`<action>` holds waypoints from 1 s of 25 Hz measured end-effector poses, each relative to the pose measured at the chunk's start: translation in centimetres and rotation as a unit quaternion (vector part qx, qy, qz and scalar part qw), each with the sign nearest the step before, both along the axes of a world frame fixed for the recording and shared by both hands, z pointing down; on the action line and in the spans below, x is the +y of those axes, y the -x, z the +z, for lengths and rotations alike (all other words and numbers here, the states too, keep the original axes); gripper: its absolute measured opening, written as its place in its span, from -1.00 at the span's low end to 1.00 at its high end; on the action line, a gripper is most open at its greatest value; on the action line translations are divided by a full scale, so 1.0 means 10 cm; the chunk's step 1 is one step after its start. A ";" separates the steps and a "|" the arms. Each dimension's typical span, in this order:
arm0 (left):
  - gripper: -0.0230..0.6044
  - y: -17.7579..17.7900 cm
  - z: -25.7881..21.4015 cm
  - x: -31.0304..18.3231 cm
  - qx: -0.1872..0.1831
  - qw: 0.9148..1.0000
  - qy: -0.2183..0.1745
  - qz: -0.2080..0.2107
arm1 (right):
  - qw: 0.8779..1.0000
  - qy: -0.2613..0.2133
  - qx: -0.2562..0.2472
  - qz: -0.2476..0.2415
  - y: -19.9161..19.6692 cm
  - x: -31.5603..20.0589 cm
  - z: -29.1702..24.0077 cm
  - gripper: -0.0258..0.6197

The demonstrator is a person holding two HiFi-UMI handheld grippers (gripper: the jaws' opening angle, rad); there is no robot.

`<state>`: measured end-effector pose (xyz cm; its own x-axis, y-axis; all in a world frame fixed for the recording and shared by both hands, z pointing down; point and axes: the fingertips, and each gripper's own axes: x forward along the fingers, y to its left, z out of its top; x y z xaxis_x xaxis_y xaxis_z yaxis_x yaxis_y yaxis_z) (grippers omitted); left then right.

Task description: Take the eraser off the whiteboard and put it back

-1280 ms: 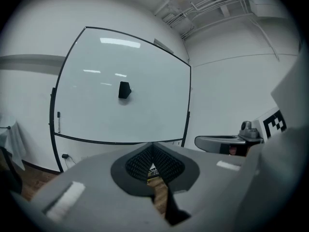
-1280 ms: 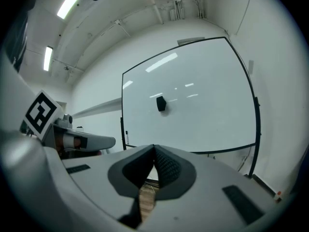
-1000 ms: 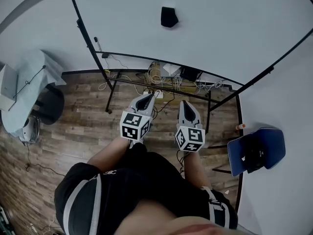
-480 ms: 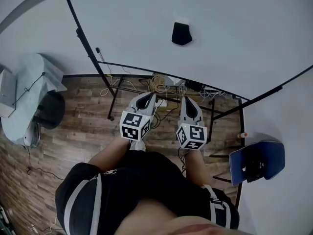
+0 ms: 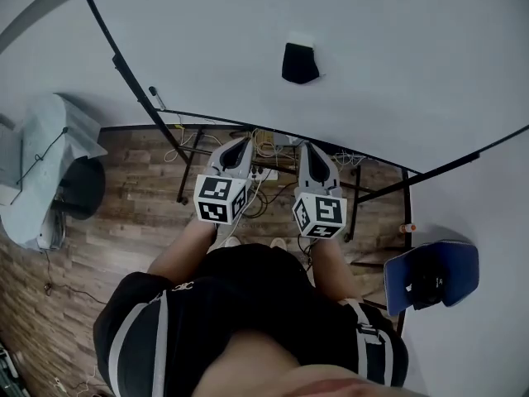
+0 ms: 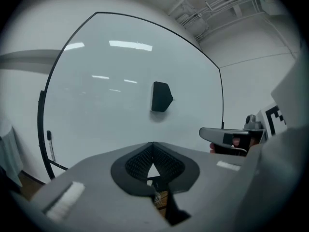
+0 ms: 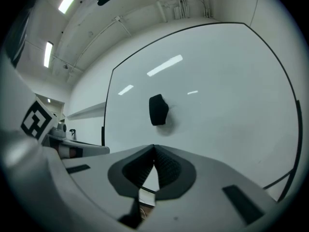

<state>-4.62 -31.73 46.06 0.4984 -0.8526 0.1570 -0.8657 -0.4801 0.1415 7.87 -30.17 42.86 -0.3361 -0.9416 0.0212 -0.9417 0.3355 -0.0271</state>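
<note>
A black eraser (image 5: 299,63) sticks to the whiteboard (image 5: 397,48), above and ahead of both grippers. It shows in the left gripper view (image 6: 161,96) and in the right gripper view (image 7: 158,109) too. My left gripper (image 5: 234,148) and right gripper (image 5: 311,151) are held side by side in front of the board, both short of the eraser. Each has its jaws shut tip to tip with nothing between them, as seen at the left gripper (image 6: 153,144) and the right gripper (image 7: 154,147).
The board stands on a black frame (image 5: 186,147) over a wood floor with loose cables (image 5: 264,143). A marker (image 5: 154,95) hangs at the board's left edge. A blue chair (image 5: 430,275) stands at the right, a covered object (image 5: 45,168) at the left.
Both grippers have moved forward and a little up toward the whiteboard. The person has stepped closer. The eraser has stayed on the board.
</note>
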 end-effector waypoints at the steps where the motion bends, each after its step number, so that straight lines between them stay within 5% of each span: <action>1: -0.89 -0.02 -0.03 -0.01 -0.009 1.000 -0.007 -0.007 | 1.000 0.000 0.001 -0.002 -0.03 -0.05 -0.01 -0.91; 17: -0.89 -0.07 -0.35 -0.07 -0.022 0.997 -0.044 -0.064 | 0.998 -0.026 0.009 -0.056 0.04 -0.31 -0.25 -0.91; 25: -0.89 0.12 -0.32 -0.03 -0.020 0.996 -0.036 -0.082 | 0.998 -0.055 0.012 -0.035 0.13 -0.48 -0.49 -0.91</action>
